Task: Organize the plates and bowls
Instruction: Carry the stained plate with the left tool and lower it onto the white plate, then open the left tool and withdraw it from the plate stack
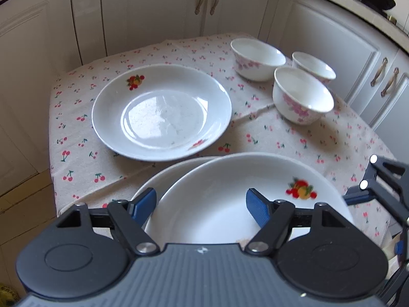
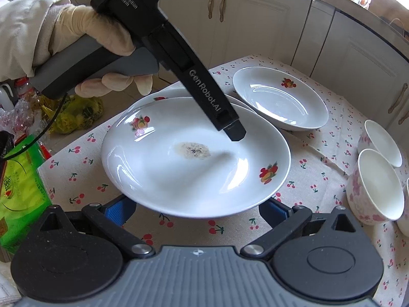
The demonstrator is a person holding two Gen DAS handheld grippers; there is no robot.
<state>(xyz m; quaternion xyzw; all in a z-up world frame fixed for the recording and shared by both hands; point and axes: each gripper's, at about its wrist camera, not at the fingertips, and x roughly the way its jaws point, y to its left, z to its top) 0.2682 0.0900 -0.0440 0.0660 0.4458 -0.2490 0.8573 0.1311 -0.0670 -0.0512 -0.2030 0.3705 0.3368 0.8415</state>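
The left gripper [image 1: 201,206] stands open over the stacked plates [image 2: 194,158], whose lower plate mostly hides. Beyond the stack lies a third plate [image 1: 161,111]; right of it, three bowls [image 1: 303,94]. The right gripper's [image 2: 196,211] fingertips vanish under the rim, so I cannot tell its grip.
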